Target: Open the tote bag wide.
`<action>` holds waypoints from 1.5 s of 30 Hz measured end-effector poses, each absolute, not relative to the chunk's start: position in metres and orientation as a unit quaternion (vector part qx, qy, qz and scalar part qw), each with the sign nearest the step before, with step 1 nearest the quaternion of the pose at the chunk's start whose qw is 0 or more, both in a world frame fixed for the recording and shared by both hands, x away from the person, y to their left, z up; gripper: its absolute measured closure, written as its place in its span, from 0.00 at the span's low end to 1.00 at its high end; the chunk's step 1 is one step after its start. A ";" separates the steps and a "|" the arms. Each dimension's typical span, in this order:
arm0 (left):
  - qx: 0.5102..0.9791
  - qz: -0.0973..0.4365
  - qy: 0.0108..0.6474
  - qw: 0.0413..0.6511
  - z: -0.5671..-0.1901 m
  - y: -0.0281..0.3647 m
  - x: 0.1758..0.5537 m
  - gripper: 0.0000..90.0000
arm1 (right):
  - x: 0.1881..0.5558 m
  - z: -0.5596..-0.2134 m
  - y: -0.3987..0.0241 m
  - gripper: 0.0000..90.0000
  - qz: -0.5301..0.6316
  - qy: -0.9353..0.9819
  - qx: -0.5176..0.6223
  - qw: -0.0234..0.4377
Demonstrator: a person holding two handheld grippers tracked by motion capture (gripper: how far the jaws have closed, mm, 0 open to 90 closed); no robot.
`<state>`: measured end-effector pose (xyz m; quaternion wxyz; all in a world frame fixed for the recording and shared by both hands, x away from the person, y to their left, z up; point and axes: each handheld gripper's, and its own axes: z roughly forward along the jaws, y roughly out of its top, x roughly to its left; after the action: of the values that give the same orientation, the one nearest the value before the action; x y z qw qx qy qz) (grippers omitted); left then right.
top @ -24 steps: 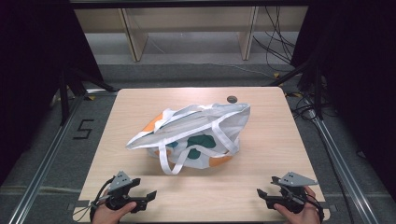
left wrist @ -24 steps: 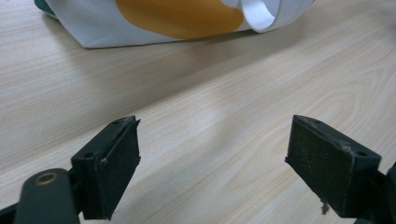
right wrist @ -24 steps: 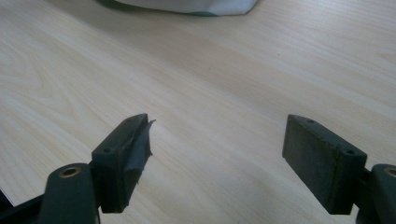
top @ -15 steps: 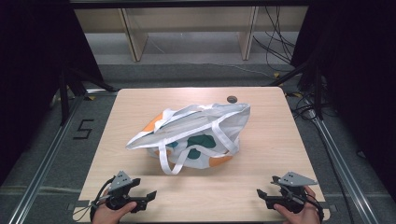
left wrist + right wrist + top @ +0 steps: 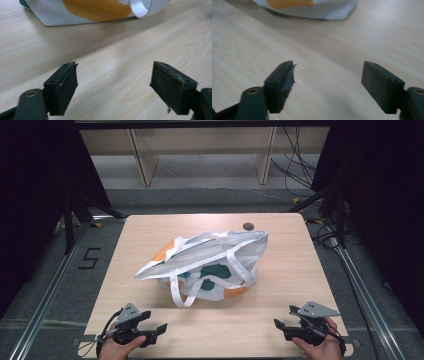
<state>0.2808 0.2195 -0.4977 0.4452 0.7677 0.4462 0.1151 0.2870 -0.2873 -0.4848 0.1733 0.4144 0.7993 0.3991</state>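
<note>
Tote bag [image 5: 210,262] on my table [image 5: 300,270], contents hidden.
My 2 grippers, left [image 5: 157,330] and right [image 5: 278,326], gape wide, holding nothing.

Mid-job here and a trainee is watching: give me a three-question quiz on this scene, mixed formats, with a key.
1. True or false: the left gripper is shut on a strap of the tote bag.
2. Multiple choice: the small dark round object lies A) inside the bag, B) on the table just beyond the bag's far edge, C) between the right gripper's jaws.
3. Fill in: the bag's blotches are orange and dark ____.

Key: 1 false, both grippers are open, apart from the bag; 2 B; 3 green.
</note>
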 end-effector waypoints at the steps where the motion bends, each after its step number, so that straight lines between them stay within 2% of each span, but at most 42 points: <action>1: 0.768 0.115 0.446 0.445 -0.498 0.220 0.281 0.26 | 0.286 -0.482 -0.285 0.36 0.404 0.795 0.422 0.167; 2: 0.770 0.126 0.438 0.447 -0.497 0.220 0.281 0.29 | 0.288 -0.479 -0.286 0.41 0.408 0.798 0.407 0.176; 4: 0.769 0.124 0.443 0.445 -0.497 0.220 0.281 0.32 | 0.286 -0.476 -0.284 0.45 0.409 0.795 0.414 0.169; 5: 0.772 0.121 0.439 0.444 -0.496 0.221 0.281 0.37 | 0.289 -0.473 -0.285 0.49 0.414 0.799 0.399 0.177; 6: 0.775 0.117 0.426 0.451 -0.495 0.221 0.281 0.47 | 0.289 -0.467 -0.281 0.56 0.424 0.794 0.399 0.173; 8: 0.772 0.116 0.426 0.458 -0.493 0.221 0.281 0.59 | 0.291 -0.464 -0.283 0.60 0.421 0.802 0.378 0.190; 9: 0.776 0.120 0.416 0.459 -0.489 0.222 0.281 0.64 | 0.291 -0.457 -0.280 0.69 0.429 0.798 0.378 0.189; 10: 0.775 0.126 0.410 0.464 -0.486 0.222 0.281 0.71 | 0.294 -0.455 -0.280 0.74 0.436 0.800 0.364 0.192; 11: 0.779 0.133 0.397 0.467 -0.483 0.224 0.283 0.77 | 0.295 -0.451 -0.279 0.78 0.439 0.801 0.362 0.184; 12: 0.779 0.133 0.397 0.467 -0.483 0.224 0.283 0.84 | 0.295 -0.451 -0.279 0.78 0.439 0.801 0.362 0.184; 13: 0.777 0.136 0.394 0.472 -0.479 0.223 0.286 0.89 | 0.300 -0.442 -0.274 0.86 0.444 0.811 0.330 0.191; 15: 0.779 0.139 0.382 0.478 -0.471 0.223 0.290 0.95 | 0.304 -0.434 -0.270 0.92 0.447 0.811 0.317 0.206; 16: 0.779 0.139 0.382 0.478 -0.471 0.223 0.290 0.97 | 0.304 -0.434 -0.270 0.92 0.447 0.811 0.317 0.206; 17: 0.771 0.135 0.387 0.487 -0.468 0.222 0.292 0.97 | 0.306 -0.428 -0.266 0.95 0.449 0.813 0.316 0.196; 20: 0.766 0.139 0.378 0.502 -0.450 0.220 0.305 0.99 | 0.322 -0.405 -0.252 1.00 0.468 0.811 0.286 0.203; 22: 0.763 0.137 0.378 0.506 -0.446 0.220 0.308 0.99 | 0.325 -0.399 -0.248 1.00 0.472 0.809 0.289 0.200; 23: 0.757 0.135 0.382 0.513 -0.443 0.218 0.311 0.99 | 0.330 -0.393 -0.245 1.00 0.479 0.806 0.276 0.213; 31: 0.774 0.135 0.358 0.504 -0.414 0.215 0.330 0.99 | 0.361 -0.341 -0.219 1.00 0.479 0.811 0.245 0.229; 45: 0.784 0.144 0.360 0.485 -0.383 0.200 0.374 0.98 | 0.398 -0.299 -0.190 1.00 0.455 0.826 0.234 0.237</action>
<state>0.3740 0.2000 -0.3834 0.4848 0.7839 0.3600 0.1443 0.3978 -0.1903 -0.2993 0.2373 0.2342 0.8256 0.4553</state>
